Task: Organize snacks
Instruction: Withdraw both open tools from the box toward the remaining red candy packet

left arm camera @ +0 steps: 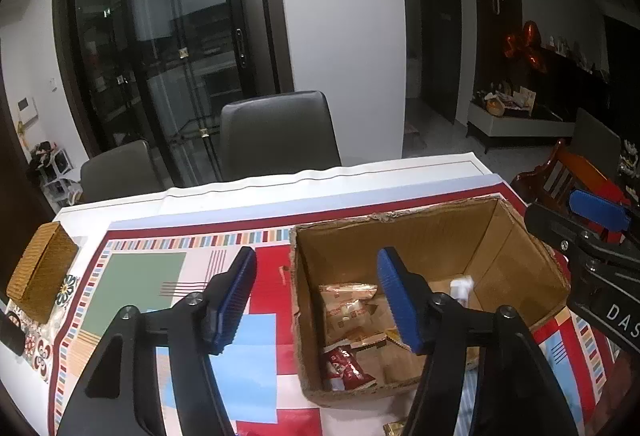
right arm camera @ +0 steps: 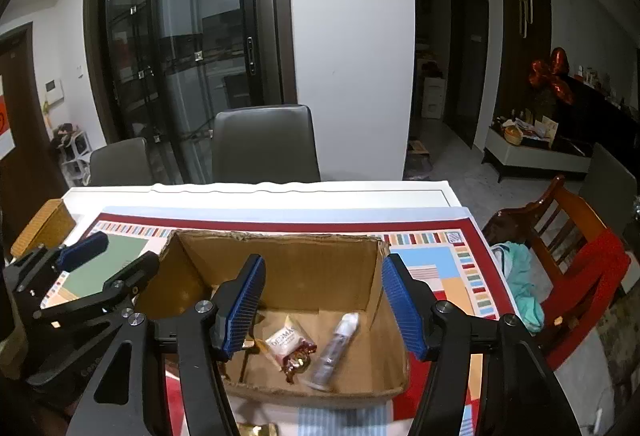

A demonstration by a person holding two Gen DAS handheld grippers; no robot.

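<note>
An open cardboard box (left arm camera: 420,236) (right arm camera: 288,268) stands on the patterned tablecloth. Inside it lie gold-and-white snack packets (left arm camera: 348,304), a red packet (left arm camera: 346,362), a white packet with a red-brown end (right arm camera: 286,342) and a blurred grey tube (right arm camera: 336,348). My left gripper (left arm camera: 316,300) hangs open above the box's left wall, nothing between its blue pads. My right gripper (right arm camera: 323,304) is open above the box's inside, and the tube and white packet lie below it. Each gripper shows in the other's view: the right gripper (left arm camera: 576,220) and the left gripper (right arm camera: 108,262).
A gold snack packet (right arm camera: 256,428) lies on the cloth in front of the box. A woven basket (left arm camera: 42,272) sits at the table's left edge. Two grey chairs (left arm camera: 276,132) stand behind the table. A wooden chair (right arm camera: 580,264) with red and teal cloth is at the right.
</note>
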